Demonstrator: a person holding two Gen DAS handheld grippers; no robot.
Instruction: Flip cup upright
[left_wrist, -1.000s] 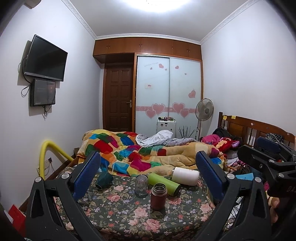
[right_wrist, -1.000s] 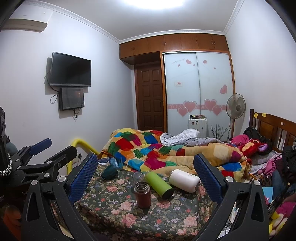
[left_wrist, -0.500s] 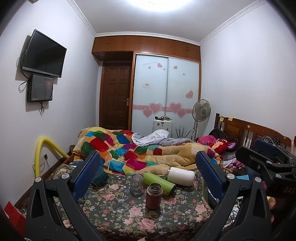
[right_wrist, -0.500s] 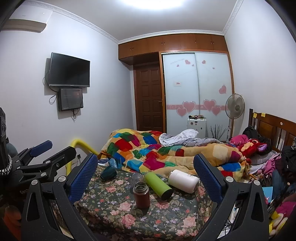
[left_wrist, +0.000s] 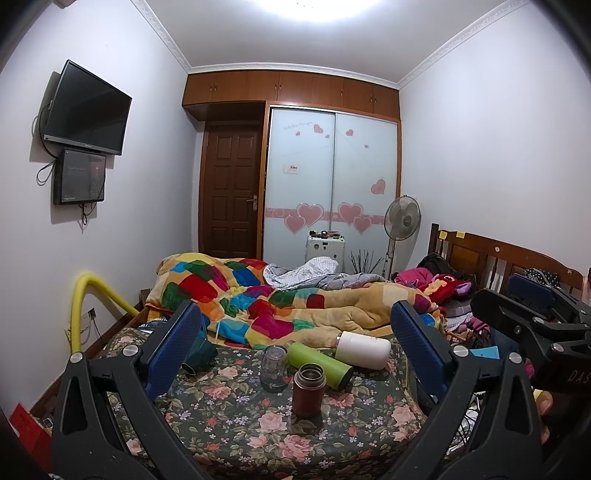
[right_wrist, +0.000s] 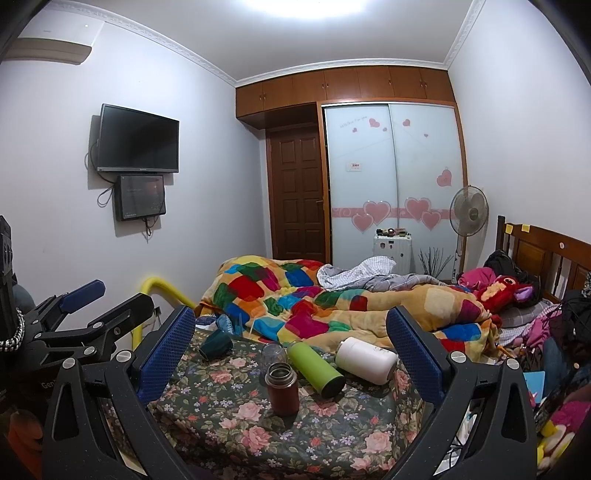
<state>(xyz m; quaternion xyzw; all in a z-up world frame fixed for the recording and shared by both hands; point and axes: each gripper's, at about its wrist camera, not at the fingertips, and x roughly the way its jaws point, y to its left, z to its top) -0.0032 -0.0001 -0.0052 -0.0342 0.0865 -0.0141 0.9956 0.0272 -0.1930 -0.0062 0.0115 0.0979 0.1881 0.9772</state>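
**Q:** Jaws first, please: how do yours stand?

**A:** Both pairs are spread wide with nothing between them. Your left gripper (left_wrist: 295, 339) and your right gripper (right_wrist: 291, 341) hover side by side, well back from the cups, so each frames the whole group between its blue pads.

**Q:** Where is the cup I am meant to stand up?

**A:** Three lie on their sides on the flowered bedspread (left_wrist: 229, 417), and the task does not say which. A dark teal cup (left_wrist: 199, 354) lies at the far left, mouth toward you, partly behind your left gripper's left finger. A green tumbler (left_wrist: 319, 363) lies diagonally in the middle, with a white tumbler (left_wrist: 364, 349) just beside it on the right. They rest against the edge of the patchwork quilt (left_wrist: 280, 299), which probably stops them rolling.

**Q:** Are any standing?

**A:** Yes. A reddish-brown flask (left_wrist: 308, 389) stands upright nearest you, lid off, and a clear glass jar (left_wrist: 275, 367) stands just behind it.

**Q:** What should I watch for?

**A:** In my judgement, the soft bedding gives a poor footing, and the standing flask lies between you and the green tumbler.
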